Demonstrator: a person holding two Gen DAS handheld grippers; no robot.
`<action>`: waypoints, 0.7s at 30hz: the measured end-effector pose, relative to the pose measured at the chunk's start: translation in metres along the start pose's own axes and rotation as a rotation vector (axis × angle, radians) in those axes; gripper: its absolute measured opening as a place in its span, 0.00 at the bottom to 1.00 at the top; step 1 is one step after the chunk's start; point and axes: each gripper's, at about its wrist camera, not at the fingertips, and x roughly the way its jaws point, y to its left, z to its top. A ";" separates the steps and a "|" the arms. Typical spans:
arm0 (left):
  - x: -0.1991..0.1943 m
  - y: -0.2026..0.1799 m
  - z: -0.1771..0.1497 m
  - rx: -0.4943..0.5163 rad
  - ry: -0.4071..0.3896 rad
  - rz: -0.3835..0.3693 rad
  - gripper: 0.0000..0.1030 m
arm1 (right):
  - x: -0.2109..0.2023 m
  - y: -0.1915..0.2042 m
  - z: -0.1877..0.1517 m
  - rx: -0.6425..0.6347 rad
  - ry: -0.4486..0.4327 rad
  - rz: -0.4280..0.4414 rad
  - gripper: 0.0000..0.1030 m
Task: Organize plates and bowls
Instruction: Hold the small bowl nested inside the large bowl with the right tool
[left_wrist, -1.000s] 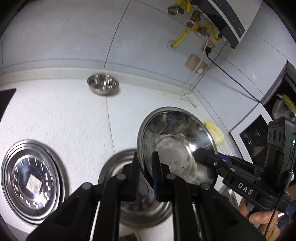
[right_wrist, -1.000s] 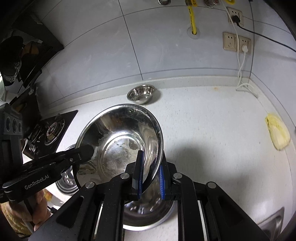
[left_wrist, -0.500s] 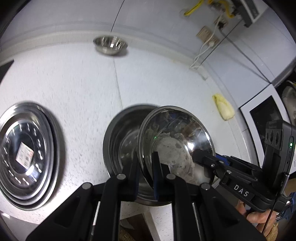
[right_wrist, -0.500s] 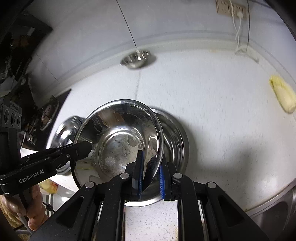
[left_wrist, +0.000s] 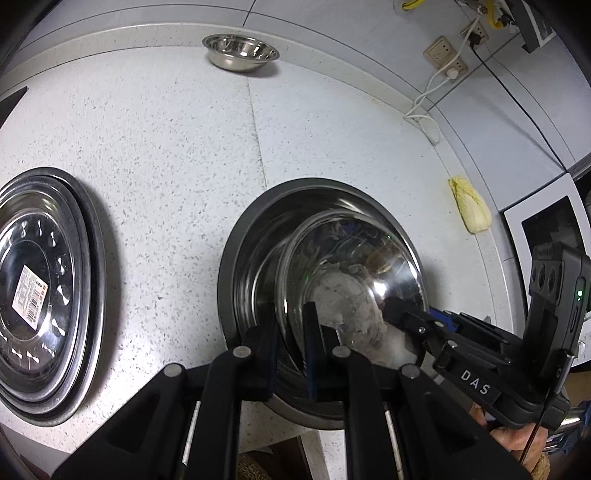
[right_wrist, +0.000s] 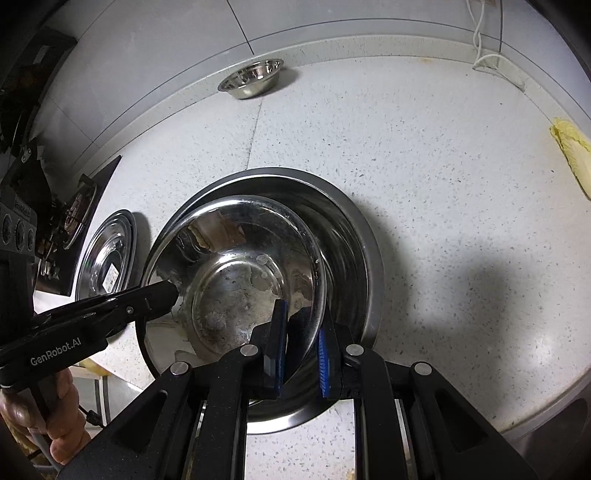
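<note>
A medium steel bowl hangs tilted inside a larger steel bowl that rests on the speckled counter. My left gripper is shut on the medium bowl's left rim. My right gripper is shut on its right rim. Each gripper shows in the other's view, pinching the opposite rim: the right gripper and the left gripper. A small steel bowl stands by the back wall. A stack of steel plates lies to the left.
A yellow cloth lies near the right wall. A white cable runs down from wall sockets. A stove hob sits at the far left. A hand holds the left gripper. The counter's front edge is just below the large bowl.
Both grippers have come down with the medium bowl, from above the counter into the larger bowl. The view has tipped more steeply toward the counter.
</note>
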 end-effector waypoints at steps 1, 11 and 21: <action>0.001 0.000 0.000 -0.001 0.002 0.000 0.11 | 0.001 -0.001 0.000 0.001 0.002 0.000 0.13; 0.007 0.000 0.002 -0.002 0.011 0.002 0.11 | 0.006 -0.002 0.002 0.008 0.008 -0.016 0.13; 0.009 0.003 0.003 -0.005 0.015 0.006 0.11 | 0.009 0.000 0.002 0.009 0.013 -0.023 0.13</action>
